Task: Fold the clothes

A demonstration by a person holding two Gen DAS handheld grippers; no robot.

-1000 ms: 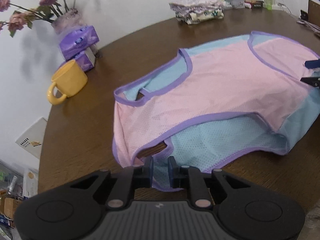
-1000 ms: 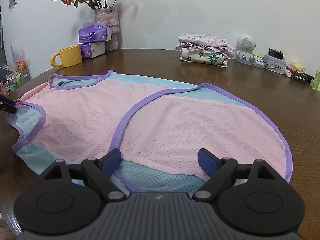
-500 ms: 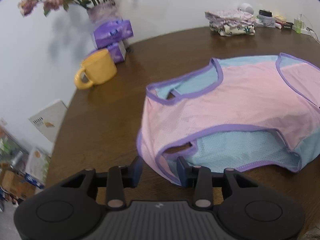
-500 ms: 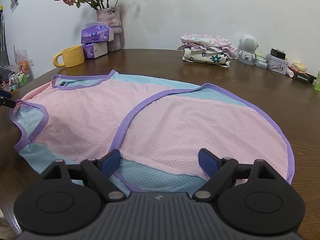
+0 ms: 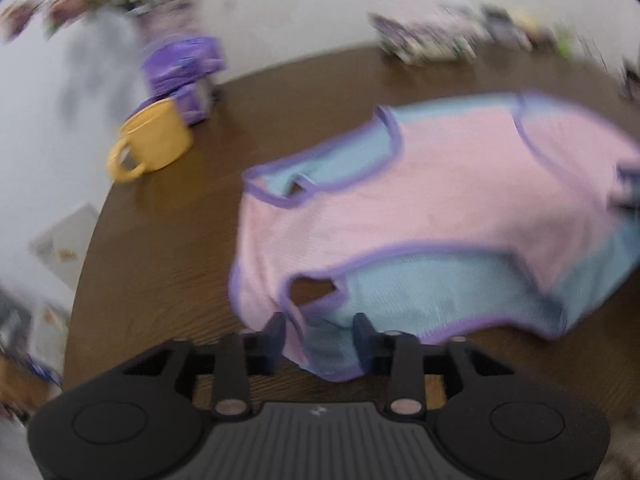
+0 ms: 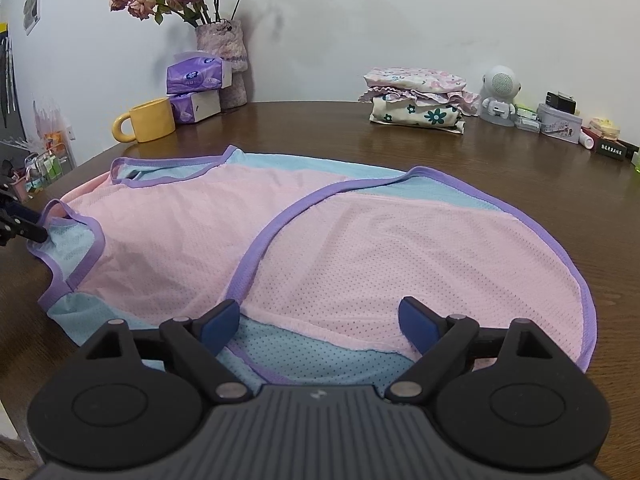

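A pink and light-blue mesh vest with purple trim [image 5: 420, 208] lies spread on the round brown table [image 5: 168, 248]. In the left wrist view, which is blurred, my left gripper [image 5: 318, 334] is at the vest's near corner. Its jaws are opening and the blue corner of cloth lies loose between the fingers, not pinched. The right wrist view shows the same vest [image 6: 320, 240] with my right gripper [image 6: 320, 316] low over its near hem, jaws wide open and holding nothing. The left gripper's tip [image 6: 24, 226] shows at the vest's far-left strap.
A yellow mug [image 6: 154, 120], purple tissue packs [image 6: 196, 76] and a vase of flowers [image 6: 222, 48] stand at the back left. A stack of folded clothes [image 6: 416, 100], a small white figure [image 6: 500, 94] and tins sit at the back right. The table edge curves close on the left.
My left gripper's jaws have spread from nearly shut on the vest's corner to partly open, letting the cloth go, and the hand has rolled and drawn back a little. The right gripper stayed put.
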